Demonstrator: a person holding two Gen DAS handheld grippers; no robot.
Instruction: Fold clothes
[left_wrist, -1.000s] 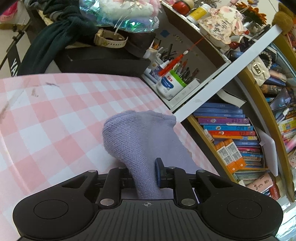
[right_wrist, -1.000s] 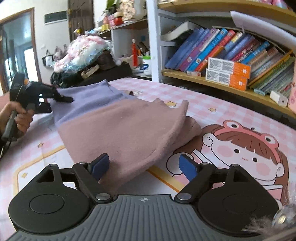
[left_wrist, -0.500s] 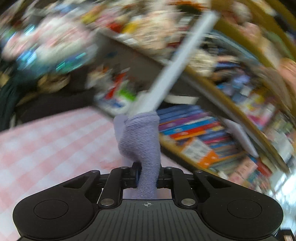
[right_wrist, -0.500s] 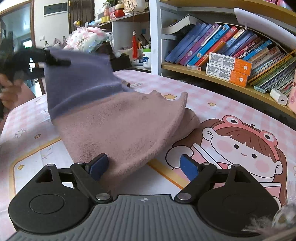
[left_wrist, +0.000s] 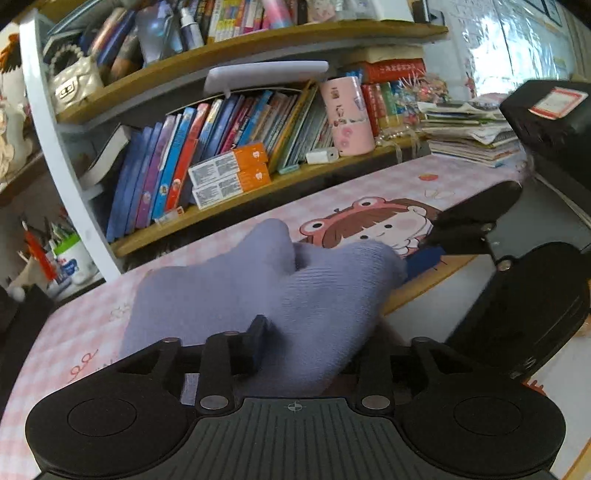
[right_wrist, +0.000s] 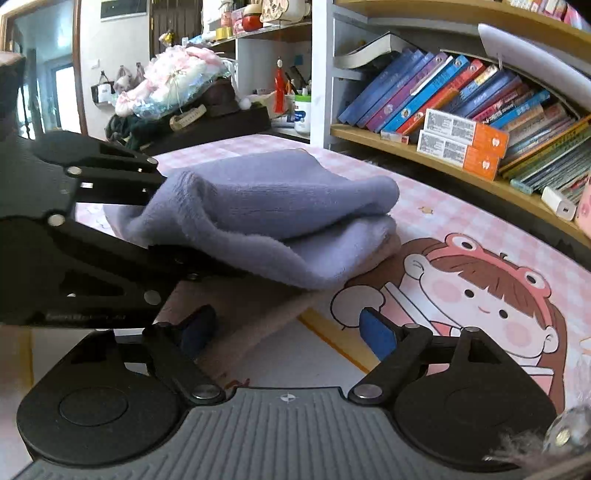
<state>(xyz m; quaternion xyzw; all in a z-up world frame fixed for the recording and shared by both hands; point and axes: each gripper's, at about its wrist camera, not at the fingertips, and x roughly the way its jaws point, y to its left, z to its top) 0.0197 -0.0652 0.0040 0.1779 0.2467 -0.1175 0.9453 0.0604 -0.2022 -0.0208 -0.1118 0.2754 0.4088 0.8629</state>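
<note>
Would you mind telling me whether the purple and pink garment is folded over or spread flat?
Folded over: the garment's purple end lies doubled on top of its pink part on the table mat.

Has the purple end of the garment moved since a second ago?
Yes. In the right wrist view, the purple end has swung from the far left toward the bookshelf side and is now folded over the pink part.

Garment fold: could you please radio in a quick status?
Left gripper holds purple end of garment, folded over pink half. Right gripper open, at pink edge. Left gripper close over right one.
</note>
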